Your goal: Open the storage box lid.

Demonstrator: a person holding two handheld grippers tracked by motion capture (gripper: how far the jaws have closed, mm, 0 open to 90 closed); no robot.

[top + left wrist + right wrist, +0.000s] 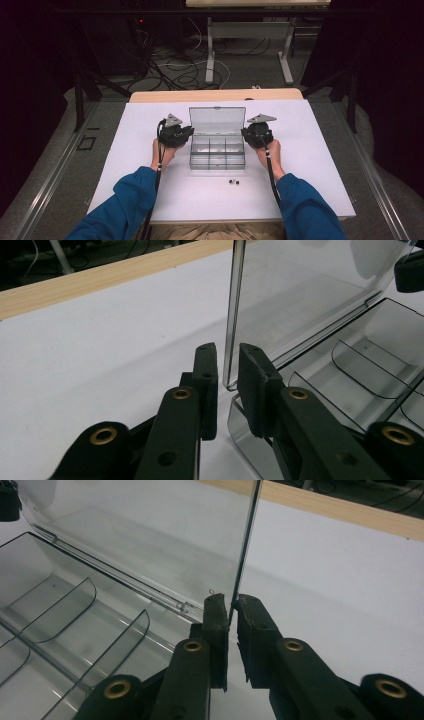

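From above, my left gripper (186,134) and right gripper (248,131) flank one clear box (217,152); two small dark beads (233,181) lie nearer me. Left view: jaws slightly parted astride its lid (310,295) edge. Right view: jaws pinch it.

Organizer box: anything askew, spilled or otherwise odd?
Mostly fine: the box sits square on the table, lid upright, compartments empty. One oddity: two small dark parts lie loose on the table in front of the box, not in any compartment.
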